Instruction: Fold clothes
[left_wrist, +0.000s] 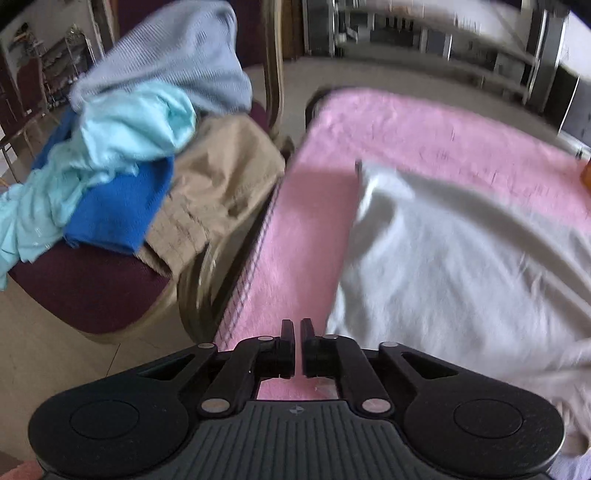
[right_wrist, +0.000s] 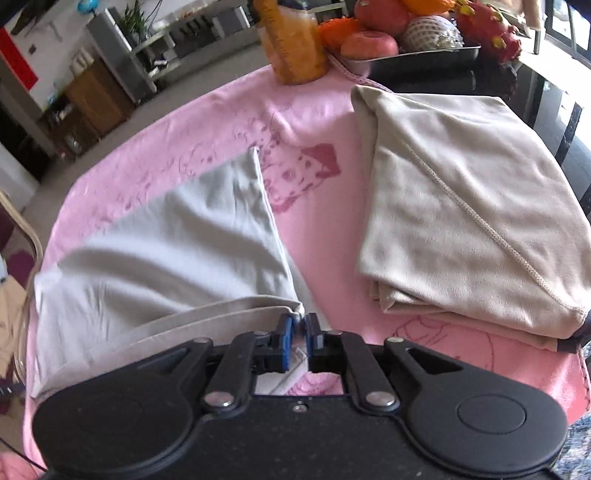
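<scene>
Across the pink cloth covering the tabletop lies the pale grey garment I am folding, spread toward the left edge. My right gripper has a folded corner of it between the blue pads, jaws slightly parted, so I cannot tell whether it grips. My left gripper hovers over bare pink cloth, jaws a narrow slit apart, holding nothing. A folded beige garment rests near the right edge.
</scene>
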